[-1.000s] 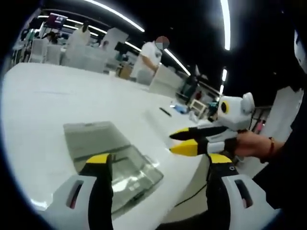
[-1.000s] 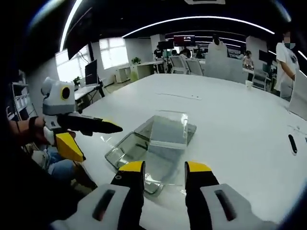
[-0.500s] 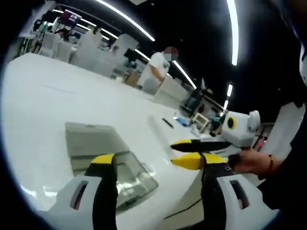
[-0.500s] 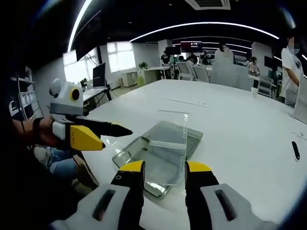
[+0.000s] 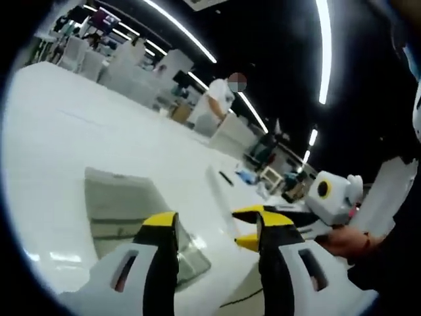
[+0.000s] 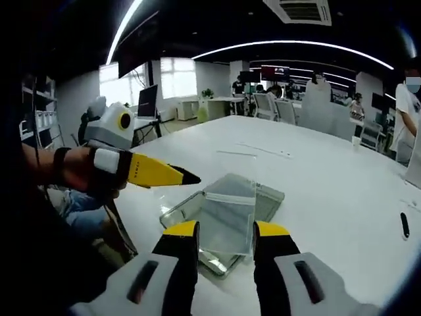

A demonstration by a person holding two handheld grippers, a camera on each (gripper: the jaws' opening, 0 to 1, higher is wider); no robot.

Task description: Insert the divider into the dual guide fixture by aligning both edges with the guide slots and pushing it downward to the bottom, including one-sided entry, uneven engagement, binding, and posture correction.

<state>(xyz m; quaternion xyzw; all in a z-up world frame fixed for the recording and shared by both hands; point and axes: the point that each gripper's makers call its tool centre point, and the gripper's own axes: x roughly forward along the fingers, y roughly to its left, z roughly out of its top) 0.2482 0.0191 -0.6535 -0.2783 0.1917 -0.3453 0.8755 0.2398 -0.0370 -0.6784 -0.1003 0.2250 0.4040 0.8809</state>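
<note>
Setting: a large white table in an open office; people stand and sit far behind it.

Divider: a clear plastic sheet, upright, rising from between the two jaws of the right tongs in the right gripper view. Its lower edge is hidden behind the jaws.

Fixture: a clear, tray-like piece lying flat on the table near its edge, just behind and below the divider. In the left gripper view it shows as a grey-green transparent slab. Its guide slots cannot be made out.

Right tongs: jaws stand close on either side of the divider and appear to grip it; the contact itself is judged, not plainly seen.

Left tongs: in the right gripper view they come in from the left, held in a hand, jaws drawn together to a point with nothing between them, near the divider's upper left but apart from it. In their own view the jaws carry nothing.

Progress: early. The divider is in hand and held over the fixture, but no edge seems entered in a slot.

Remaining: align both edges with the slots, start entry, correct any tilt or binding, and press down to the bottom.
</note>
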